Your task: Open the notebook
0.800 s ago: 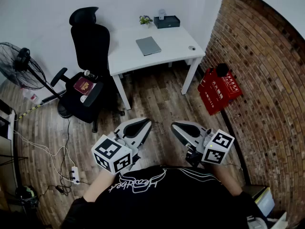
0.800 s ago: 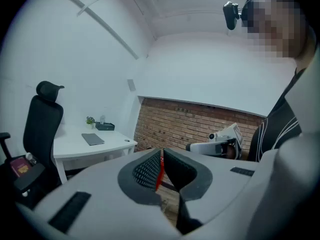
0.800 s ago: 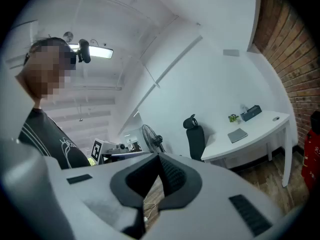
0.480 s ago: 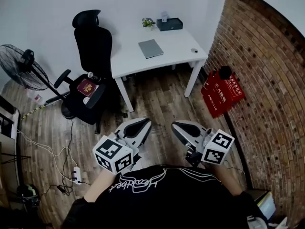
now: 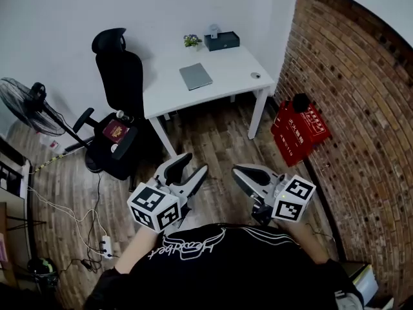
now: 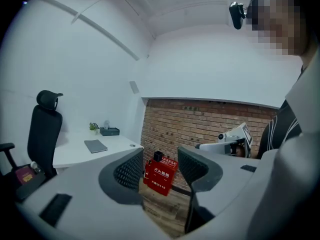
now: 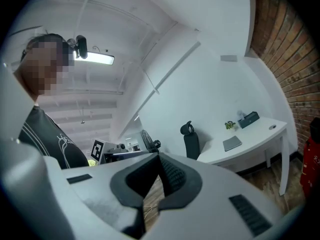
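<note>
The grey notebook (image 5: 195, 76) lies closed on the white desk (image 5: 229, 66) across the room, far from both grippers. It also shows small in the left gripper view as the notebook (image 6: 95, 146) and in the right gripper view as the notebook (image 7: 232, 143). My left gripper (image 5: 193, 163) is held low in front of my body, open, with nothing between its jaws; the left gripper (image 6: 160, 169) looks toward the brick wall. Beside it, my right gripper (image 5: 237, 171) is shut and empty; in its own view the right gripper (image 7: 159, 159) has its pads meeting.
A black office chair (image 5: 119, 76) with a red booklet (image 5: 115, 131) on its seat stands left of the desk. A fan (image 5: 26, 99) is at far left, red boxes (image 5: 297, 131) lean on the brick wall at right. A power strip (image 5: 106, 244) and cables lie on the wooden floor.
The left gripper's jaws were together earlier and now stand apart. The head view has shifted, so the desk and chair sit a little higher and further left in the picture.
</note>
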The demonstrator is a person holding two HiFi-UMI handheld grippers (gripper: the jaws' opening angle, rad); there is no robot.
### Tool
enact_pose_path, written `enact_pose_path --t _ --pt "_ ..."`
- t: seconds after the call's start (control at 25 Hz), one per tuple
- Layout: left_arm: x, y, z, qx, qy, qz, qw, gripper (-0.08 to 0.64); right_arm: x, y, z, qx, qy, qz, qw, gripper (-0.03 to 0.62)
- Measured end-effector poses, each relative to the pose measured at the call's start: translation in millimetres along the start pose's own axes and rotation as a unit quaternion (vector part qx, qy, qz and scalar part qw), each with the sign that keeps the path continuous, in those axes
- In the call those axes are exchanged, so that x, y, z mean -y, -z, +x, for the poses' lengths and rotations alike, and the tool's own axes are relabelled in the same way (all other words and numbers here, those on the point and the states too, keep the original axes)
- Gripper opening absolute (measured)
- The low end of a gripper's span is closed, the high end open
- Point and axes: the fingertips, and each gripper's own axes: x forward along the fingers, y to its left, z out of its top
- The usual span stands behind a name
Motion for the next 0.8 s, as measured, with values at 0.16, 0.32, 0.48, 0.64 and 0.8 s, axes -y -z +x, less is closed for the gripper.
enact_pose_path --t 0.16,0.32,0.48,0.64,0.8 --pt "9.6 4.1 29.9 -0.008 -0.005 0.012 0.9999 0.267 16.5 -10.0 -20.6 0.013 -0.011 0.01 1.0 0.0" --pt "13.3 8.2 52.4 -0.01 -0.021 0.018 0.9996 0.296 35.1 -14.3 -40.3 0.02 -0.02 0.02 0.999 0.0" --pt "5.9 13.9 68.8 -0.016 -0.037 0.028 0.9988 0.308 60.6 -11.6 -45.7 0.016 -0.009 0.03 0.999 0.0" --pt "-9.5 15.8 88.4 -0.024 -0.041 0.031 0.9984 0.311 82.6 -12.1 -38.2 0.011 -0.008 0.036 0.999 0.0" --pt "-40.1 18.0 113.3 -0.034 -0.039 0.024 0.9984 0.313 116.2 -13.3 -17.0 0.002 -0.001 0.05 0.999 0.0"
